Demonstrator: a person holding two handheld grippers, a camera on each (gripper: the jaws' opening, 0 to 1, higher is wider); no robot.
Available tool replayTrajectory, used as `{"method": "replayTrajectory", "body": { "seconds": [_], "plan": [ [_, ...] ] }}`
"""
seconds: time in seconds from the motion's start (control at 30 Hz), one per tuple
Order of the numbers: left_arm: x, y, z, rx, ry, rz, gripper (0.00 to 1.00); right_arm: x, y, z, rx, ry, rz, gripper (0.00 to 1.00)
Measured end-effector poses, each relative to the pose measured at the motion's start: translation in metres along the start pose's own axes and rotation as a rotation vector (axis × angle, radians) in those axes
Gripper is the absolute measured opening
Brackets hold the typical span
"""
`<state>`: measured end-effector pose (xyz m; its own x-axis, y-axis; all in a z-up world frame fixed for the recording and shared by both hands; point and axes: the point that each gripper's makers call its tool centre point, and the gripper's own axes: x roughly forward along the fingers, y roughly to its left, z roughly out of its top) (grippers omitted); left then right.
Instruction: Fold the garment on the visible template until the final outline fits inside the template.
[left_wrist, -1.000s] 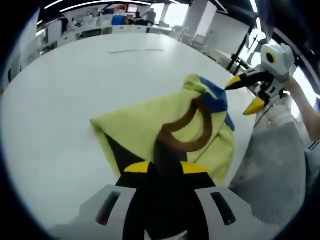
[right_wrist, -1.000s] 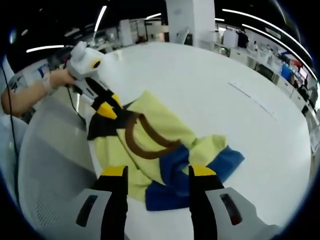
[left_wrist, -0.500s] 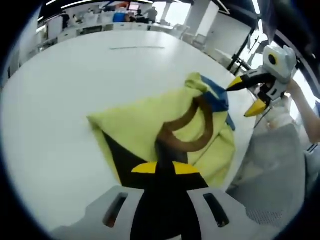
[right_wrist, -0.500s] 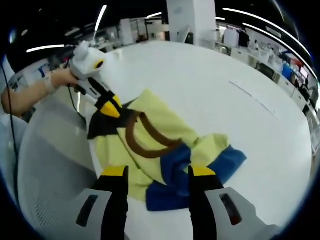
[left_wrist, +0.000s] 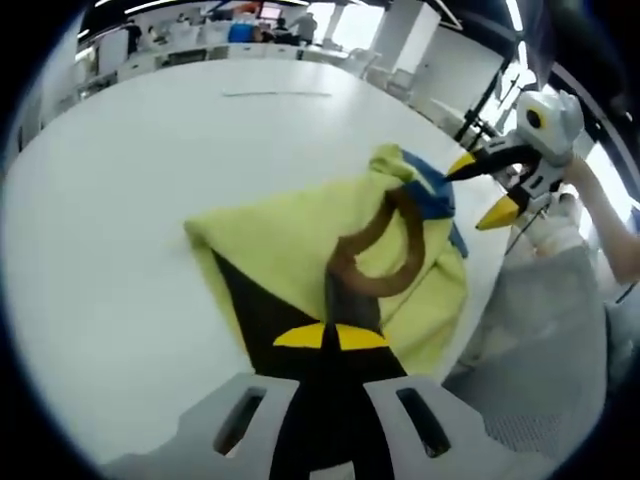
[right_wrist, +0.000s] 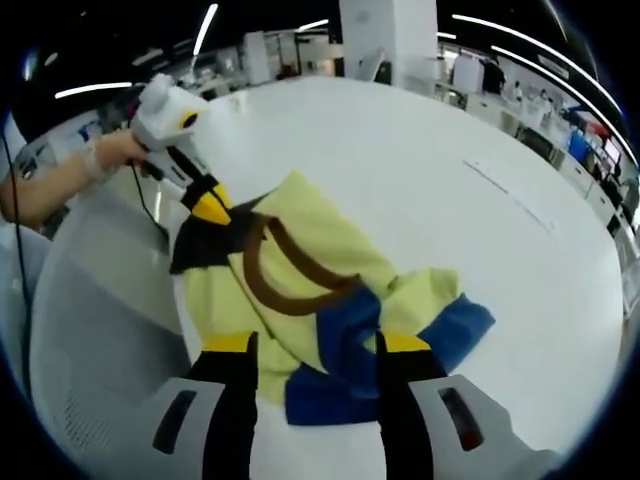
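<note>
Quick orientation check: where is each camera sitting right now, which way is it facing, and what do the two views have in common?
Left gripper view: rides the left hand-held gripper, shut on the garment's black part, facing across the white table; the right hand-held gripper enters from the right.
Right gripper view: rides the right hand-held gripper, jaws apart over the blue part, facing the person's forearm.
Shared: the garment, the table, both grippers.

Bright overhead strip lights (fisheye warp, edges soft).
</note>
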<state>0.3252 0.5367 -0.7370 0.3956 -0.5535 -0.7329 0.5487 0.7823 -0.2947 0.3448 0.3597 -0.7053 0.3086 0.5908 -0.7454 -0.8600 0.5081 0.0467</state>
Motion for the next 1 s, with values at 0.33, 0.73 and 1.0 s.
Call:
{"method": "replayTrajectory", "body": {
  "seconds": [0.33,0.73,1.0],
  "plan": [
    [-0.005,0.003,-0.012,-0.024,0.017,0.012,0.0,0.007,-0.008,-0.004,-0.007,0.023,-0.021,0.43],
    [-0.007,0.001,-0.024,-0.055,0.05,0.006,0.0,0.013,-0.017,-0.006,-0.016,0.036,-0.043,0.37],
    [-0.007,0.001,-0.026,-0.059,0.053,0.006,0.0,0.014,-0.032,-0.007,-0.067,0.057,-0.125,0.37]
  ]
}}
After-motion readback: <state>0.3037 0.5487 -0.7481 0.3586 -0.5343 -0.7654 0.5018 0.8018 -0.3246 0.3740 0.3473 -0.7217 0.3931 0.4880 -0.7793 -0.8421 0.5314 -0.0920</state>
